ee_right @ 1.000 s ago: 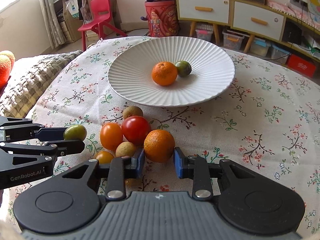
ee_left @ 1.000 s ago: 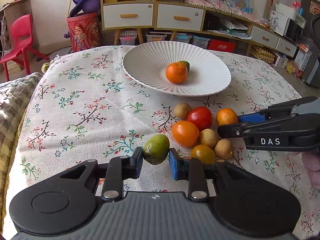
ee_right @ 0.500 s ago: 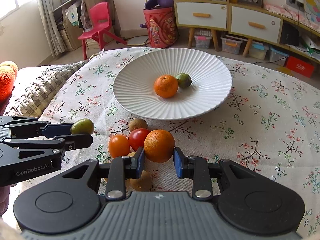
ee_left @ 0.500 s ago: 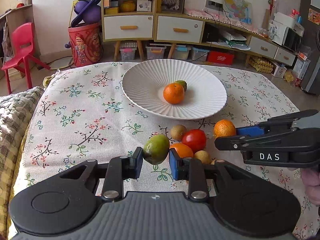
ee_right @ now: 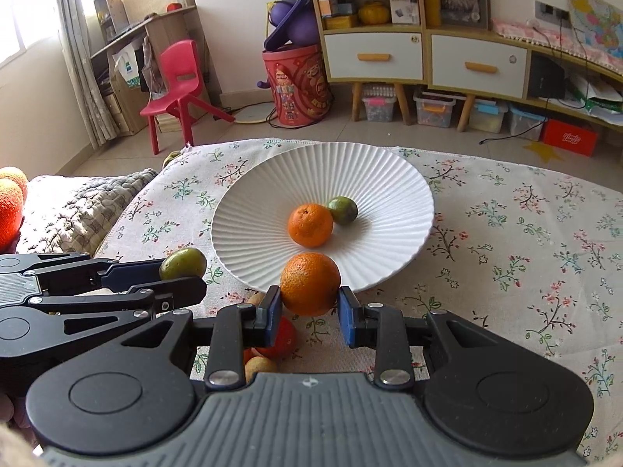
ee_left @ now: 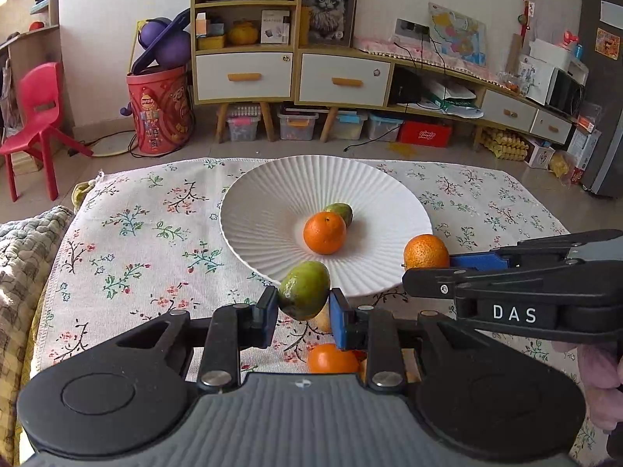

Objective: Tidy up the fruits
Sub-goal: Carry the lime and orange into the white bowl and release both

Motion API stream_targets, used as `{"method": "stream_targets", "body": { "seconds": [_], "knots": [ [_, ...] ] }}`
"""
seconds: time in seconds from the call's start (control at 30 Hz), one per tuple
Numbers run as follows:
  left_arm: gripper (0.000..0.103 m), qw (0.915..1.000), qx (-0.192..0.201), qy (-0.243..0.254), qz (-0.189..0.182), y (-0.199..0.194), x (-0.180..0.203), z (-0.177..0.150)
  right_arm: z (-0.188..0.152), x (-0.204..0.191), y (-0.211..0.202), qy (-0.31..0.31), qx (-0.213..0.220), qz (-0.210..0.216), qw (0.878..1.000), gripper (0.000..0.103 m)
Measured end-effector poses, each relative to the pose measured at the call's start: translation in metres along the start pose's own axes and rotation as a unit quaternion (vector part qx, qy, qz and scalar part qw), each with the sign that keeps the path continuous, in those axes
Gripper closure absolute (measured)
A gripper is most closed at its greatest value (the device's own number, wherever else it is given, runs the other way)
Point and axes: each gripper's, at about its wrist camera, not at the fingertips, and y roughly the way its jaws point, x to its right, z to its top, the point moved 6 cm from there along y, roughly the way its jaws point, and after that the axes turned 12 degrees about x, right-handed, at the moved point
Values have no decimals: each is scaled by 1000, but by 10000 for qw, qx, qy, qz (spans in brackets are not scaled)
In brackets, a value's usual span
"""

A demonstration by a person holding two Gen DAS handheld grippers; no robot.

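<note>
Round pebbly-skinned orange tangerine sits low centre of the right wrist view, pinched between the blue pads of your right gripper, jaws narrow and clamped on it, held off the cloth just short of the plate's near rim. Smooth green oval mango-like fruit is low centre of the left wrist view, gripped the same way by your left gripper, also in the air at the rim. The wide white ribbed ceramic plate at frame centre already holds one orange tangerine touching a small green fruit. Step looks like carry-to-plate, both hands loaded. Next you'd need to bring each fruit over the shallow dished middle, lower, then let go; round fruit may roll on the glossy ribs, so set them low. Leftover fruit, a red tomato among them, lies under the grippers on the floral woven tablecloth.
</note>
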Motion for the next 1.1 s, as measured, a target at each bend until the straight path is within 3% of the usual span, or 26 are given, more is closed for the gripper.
{"method": "stream_targets", "body": {
  "seconds": [0.27, 0.47, 0.67, 1.1],
  "knots": [
    [95, 9996, 135, -25, 245, 18, -10, 14, 7, 7, 14, 136, 92, -109, 9998, 75],
    [95, 9995, 257, 104, 152, 35, -9, 28, 8, 14, 25, 115, 85, -131, 9998, 75],
    [95, 9986, 183, 475, 139, 64, -6, 31, 9, 21, 32, 167, 65, -77, 9998, 75],
    [94, 9979, -132, 610, 186, 98, -16, 22, 8, 18, 45, 105, 4, -39, 9999, 75]
  ]
}}
